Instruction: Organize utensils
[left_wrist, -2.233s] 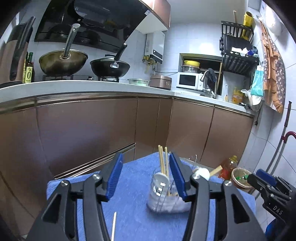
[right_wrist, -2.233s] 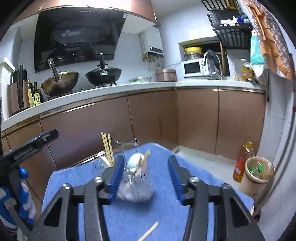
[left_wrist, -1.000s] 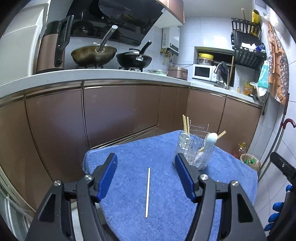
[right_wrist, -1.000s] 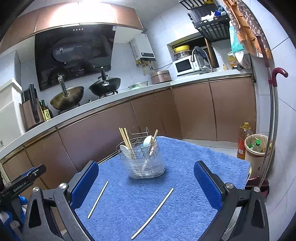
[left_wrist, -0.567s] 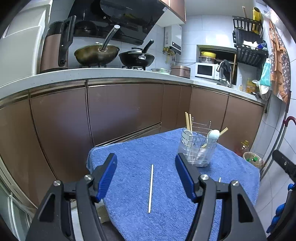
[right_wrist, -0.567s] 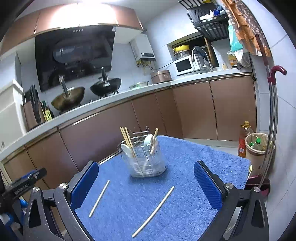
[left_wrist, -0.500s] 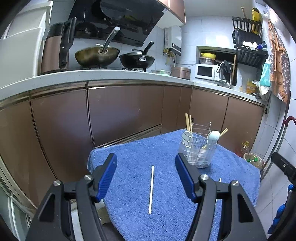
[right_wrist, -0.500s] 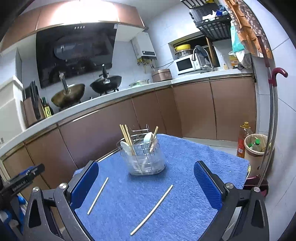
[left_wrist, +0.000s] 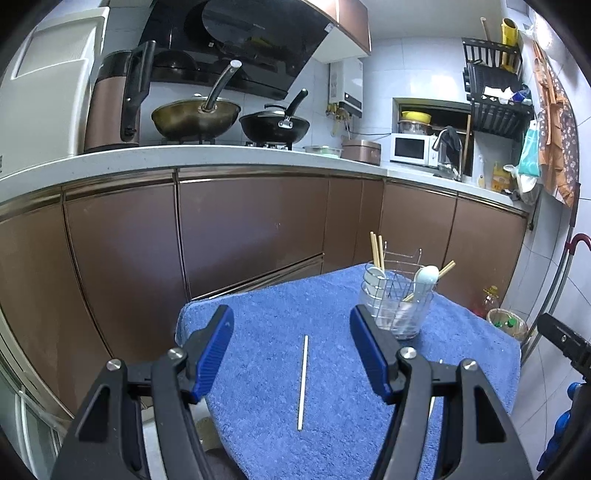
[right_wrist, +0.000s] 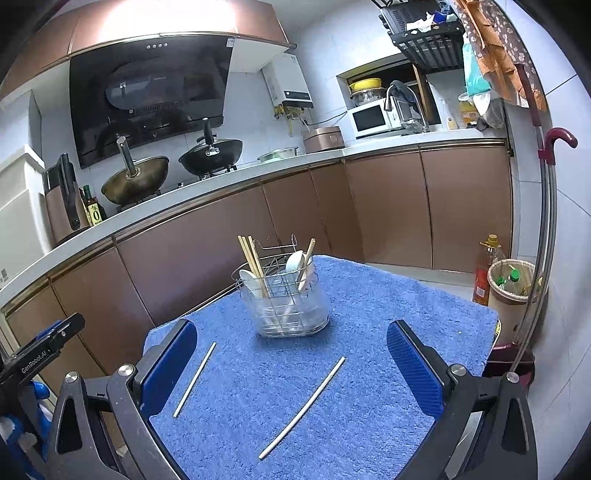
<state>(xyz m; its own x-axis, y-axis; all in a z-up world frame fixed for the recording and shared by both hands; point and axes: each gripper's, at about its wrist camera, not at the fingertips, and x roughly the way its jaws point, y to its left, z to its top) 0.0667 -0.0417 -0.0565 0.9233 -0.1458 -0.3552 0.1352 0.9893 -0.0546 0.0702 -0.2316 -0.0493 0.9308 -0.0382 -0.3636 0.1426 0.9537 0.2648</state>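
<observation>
A clear utensil holder (right_wrist: 284, 306) with a wire insert stands on the blue towel (right_wrist: 388, 302); chopsticks and white spoons stick out of it. In the left wrist view the holder (left_wrist: 397, 306) is at the far right of the towel. Two pale chopsticks lie loose on the towel: one on the left (right_wrist: 194, 378) and one in the middle (right_wrist: 303, 406). The left one (left_wrist: 303, 382) shows between the fingers of my left gripper (left_wrist: 291, 332), which is open and empty. My right gripper (right_wrist: 291, 350) is open wide and empty, back from the holder.
Brown kitchen cabinets (left_wrist: 240, 229) and a white counter with two woks (left_wrist: 195, 116) run behind the small towel-covered table. A bin (right_wrist: 511, 288) and an oil bottle (right_wrist: 485, 273) stand on the floor at the right. The towel's edges drop off on all sides.
Both grippers have pulled back from the holder since the earliest frames, and the right jaws have opened wider. Over the last second nothing has visibly moved.
</observation>
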